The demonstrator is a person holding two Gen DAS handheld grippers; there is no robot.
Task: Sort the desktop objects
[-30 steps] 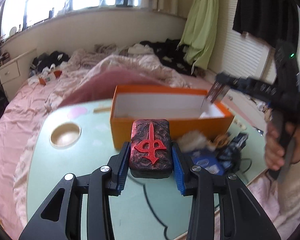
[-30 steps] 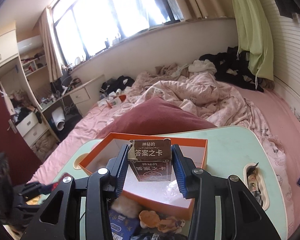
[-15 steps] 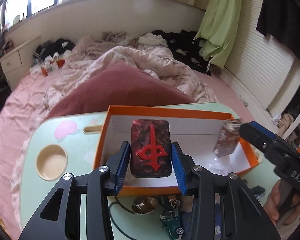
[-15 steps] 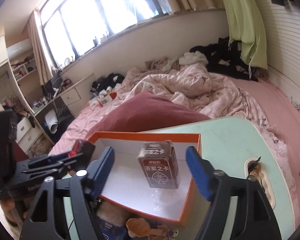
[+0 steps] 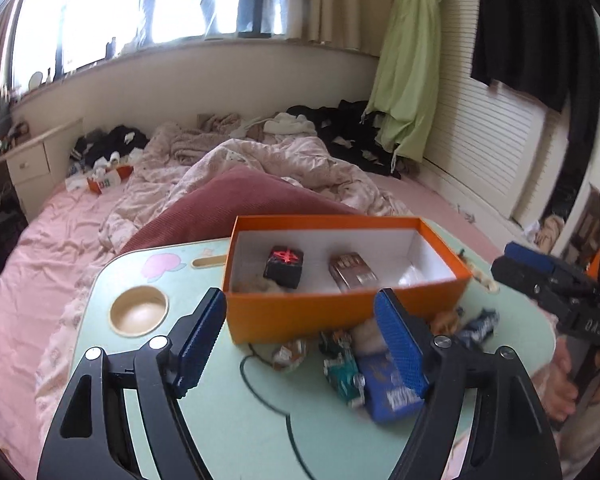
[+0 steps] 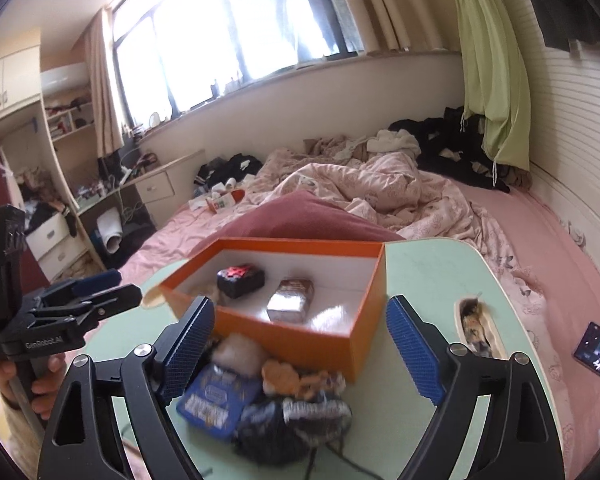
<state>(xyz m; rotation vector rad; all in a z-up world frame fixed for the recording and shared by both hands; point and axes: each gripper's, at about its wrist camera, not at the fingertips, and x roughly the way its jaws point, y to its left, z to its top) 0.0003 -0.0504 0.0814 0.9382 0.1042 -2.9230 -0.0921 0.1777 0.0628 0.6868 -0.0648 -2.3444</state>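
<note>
With both the left tool (image 5: pixel 300 336) and the right tool (image 6: pixel 298 346) spread wide and empty, and the orange box (image 5: pixel 340 312) mid-frame already containing two items, we should next lower onto the blue tin (image 6: pixel 216 404) at lower centre, squarely.

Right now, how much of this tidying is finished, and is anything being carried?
Two things lie inside the orange box: the black block with the red symbol and the brown card pack. Nothing is in hand: the left gripper and right gripper are both open and empty. A blue tin, a toy car and other small items remain on the table.
</note>
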